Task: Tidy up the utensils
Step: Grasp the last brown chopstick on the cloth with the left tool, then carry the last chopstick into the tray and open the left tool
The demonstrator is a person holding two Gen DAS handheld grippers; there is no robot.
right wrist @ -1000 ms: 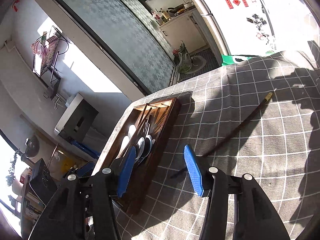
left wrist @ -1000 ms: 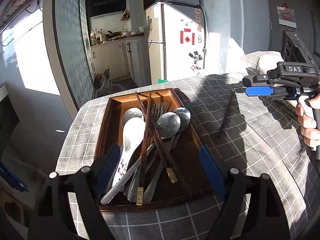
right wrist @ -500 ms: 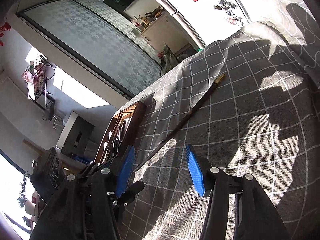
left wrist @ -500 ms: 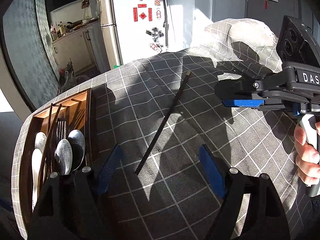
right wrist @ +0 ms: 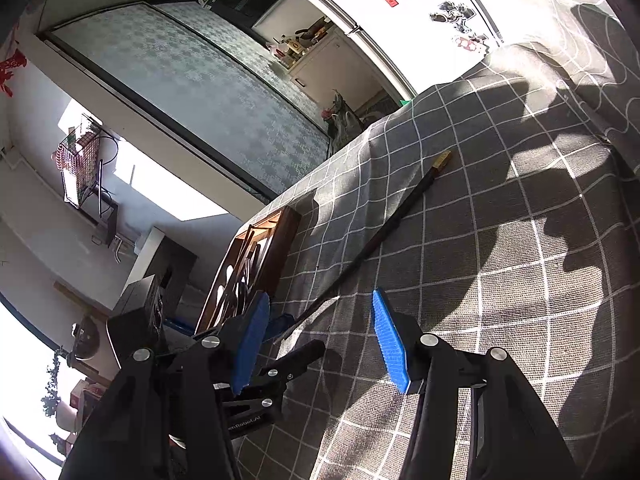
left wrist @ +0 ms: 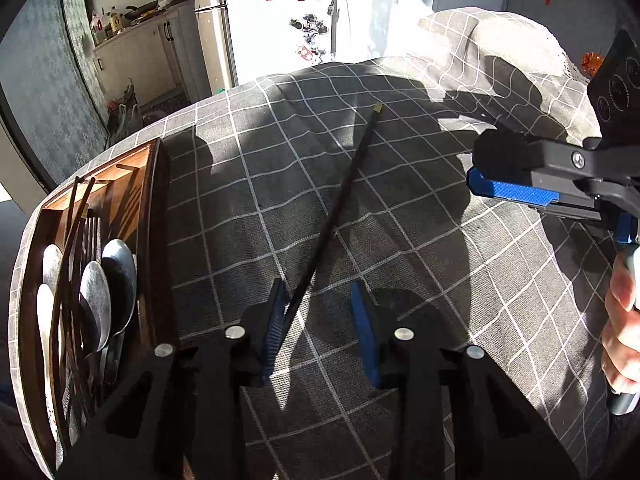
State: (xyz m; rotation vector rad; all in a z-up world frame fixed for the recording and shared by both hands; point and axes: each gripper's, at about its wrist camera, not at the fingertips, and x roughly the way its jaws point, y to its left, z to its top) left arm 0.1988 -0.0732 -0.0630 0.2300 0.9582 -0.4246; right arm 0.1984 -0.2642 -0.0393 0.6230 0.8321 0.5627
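A single dark chopstick with a brass end lies on the grey checked tablecloth; it also shows in the right wrist view. My left gripper is open, its jaws partly closed in, with the chopstick's thin tip beside the left finger. The wooden tray at the left holds spoons, forks and chopsticks. My right gripper is open and empty, hovering over the cloth to the right of the chopstick. It shows in the left wrist view.
The tablecloth drapes over a raised hump at the back right. A fridge and kitchen cabinets stand beyond the table. The tray lies near the table's left edge.
My left gripper has swung from over the tray to the chopstick, come down at its thin tip, and narrowed its jaws. My right gripper has moved closer along the chopstick.
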